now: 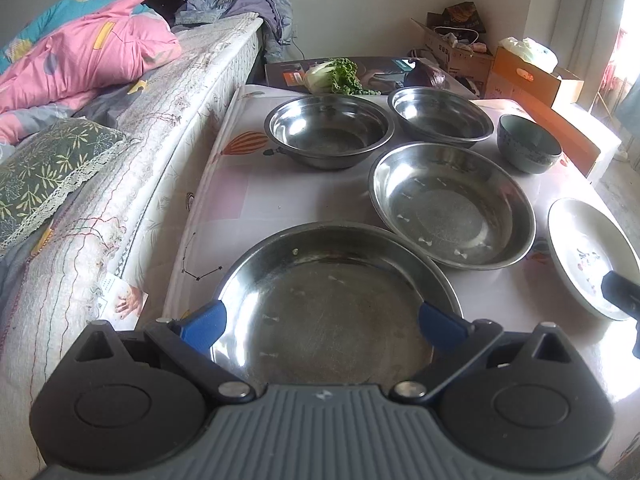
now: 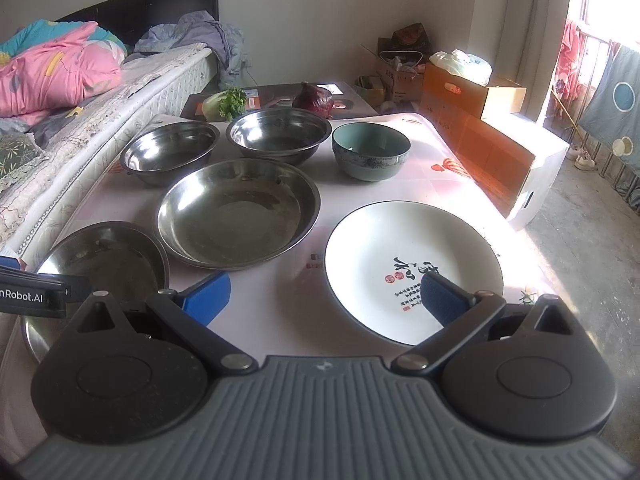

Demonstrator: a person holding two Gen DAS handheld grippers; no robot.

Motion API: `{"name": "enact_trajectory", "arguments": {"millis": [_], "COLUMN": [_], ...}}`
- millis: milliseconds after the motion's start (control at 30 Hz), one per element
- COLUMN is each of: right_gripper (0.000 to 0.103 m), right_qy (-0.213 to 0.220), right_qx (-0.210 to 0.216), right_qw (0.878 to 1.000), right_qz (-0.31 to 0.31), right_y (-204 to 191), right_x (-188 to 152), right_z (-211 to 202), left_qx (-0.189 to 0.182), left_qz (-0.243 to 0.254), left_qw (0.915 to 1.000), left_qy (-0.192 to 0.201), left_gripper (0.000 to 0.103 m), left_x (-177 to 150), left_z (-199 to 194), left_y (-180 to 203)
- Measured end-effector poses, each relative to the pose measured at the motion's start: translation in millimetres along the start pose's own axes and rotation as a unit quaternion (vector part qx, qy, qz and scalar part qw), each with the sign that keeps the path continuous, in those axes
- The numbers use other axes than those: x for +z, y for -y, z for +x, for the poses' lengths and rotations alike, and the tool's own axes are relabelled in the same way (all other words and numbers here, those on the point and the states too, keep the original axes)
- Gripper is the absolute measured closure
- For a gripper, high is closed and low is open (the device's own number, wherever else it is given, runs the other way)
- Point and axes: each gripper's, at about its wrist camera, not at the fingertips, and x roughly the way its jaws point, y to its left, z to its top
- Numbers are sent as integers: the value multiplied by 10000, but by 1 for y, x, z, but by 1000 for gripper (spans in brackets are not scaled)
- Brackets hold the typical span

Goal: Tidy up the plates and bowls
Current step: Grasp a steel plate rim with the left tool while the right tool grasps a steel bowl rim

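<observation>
My left gripper [image 1: 322, 322] is open above the near steel plate [image 1: 332, 304], one blue finger over each side of it. Beyond it sit a deeper steel plate [image 1: 452, 208], two steel bowls [image 1: 330, 130] [image 1: 442, 116] and a teal ceramic bowl [image 1: 528, 144]. My right gripper [image 2: 324, 300] is open, its right finger over the white ceramic plate [image 2: 408, 256] with red and black writing, its left finger over bare tablecloth. In the right wrist view the near steel plate [image 2: 108, 264], deeper plate [image 2: 236, 212], steel bowls [image 2: 172, 152] [image 2: 280, 132] and teal bowl [image 2: 370, 152] all show.
The table [image 2: 280, 320] has a pale printed cloth. A bed [image 1: 100, 160] with a pink quilt runs along its left edge. Leafy greens [image 1: 332, 76] and a red cabbage [image 2: 314, 100] lie at the far end. Cardboard boxes [image 2: 480, 132] stand on the right.
</observation>
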Motion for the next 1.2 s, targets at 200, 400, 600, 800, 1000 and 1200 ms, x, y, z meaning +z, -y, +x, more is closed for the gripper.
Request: {"name": "enact_trajectory", "arguments": {"millis": [200,400,600,800,1000,1200], "right_gripper": [1,1,1,1,1,4], "right_qy": [505,682,709,620,456,205], "right_qx": [341,507,827,1199,1526,1846], "right_qw": [9964,9936,9920,9899,9872,9817], "right_qz": [-597,-741,-638,-434,-27,420], "right_y": [-7,-19,-27,-37,-43,-48], "right_x": [20,48,70,93,115,129], "right_z": [-11,-7,10,36,70,109], "left_qx": [304,350,319,248,-31,-125], "left_qz": [-209,-371,-462,-452,-406,-407], "left_qw": [9990,9980,9969,9962,9949,9924], "left_qy": [239,375,546,706,926,1150], "left_gripper": [0,0,0,0,1,2], "left_x": [18,27,41,58,77,93], "left_z": [-1,4,12,23,34,48], "left_y": [-28,-44,-56,-64,-66,-69]}}
